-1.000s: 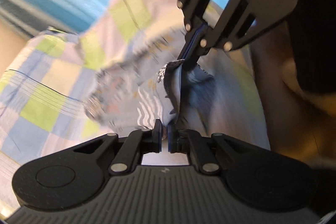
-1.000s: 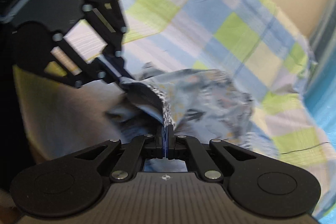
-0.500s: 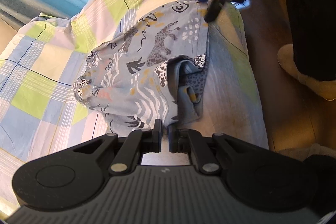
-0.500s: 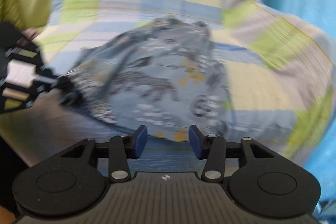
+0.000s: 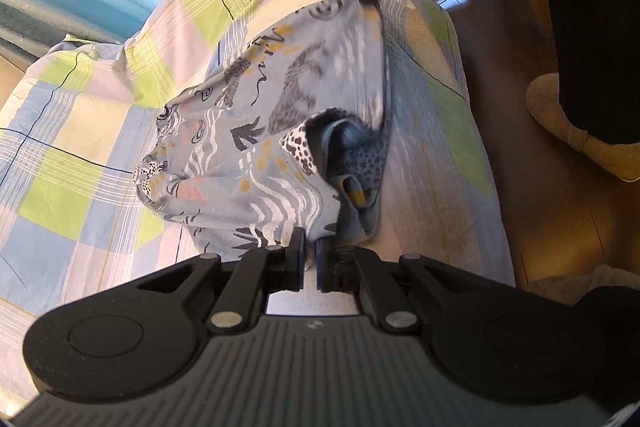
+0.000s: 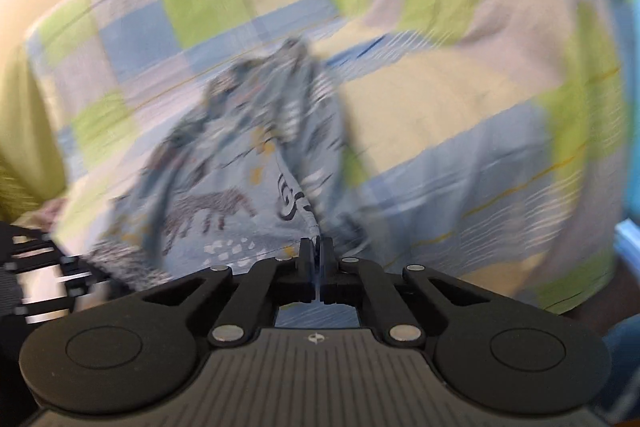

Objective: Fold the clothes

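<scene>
Right gripper (image 6: 316, 259) jaws, open earlier, now pinch garment (image 6: 224, 203).

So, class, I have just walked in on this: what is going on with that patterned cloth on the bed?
A person is folding a blue animal-print garment on a checked bedspread, holding a two-finger gripper in each hand. The left gripper pinches the garment's near hem, its jaws almost closed on the fabric. The right gripper is clamped on another edge of the same garment; its view is blurred by motion. The garment lies bunched, not yet neatly folded.
</scene>
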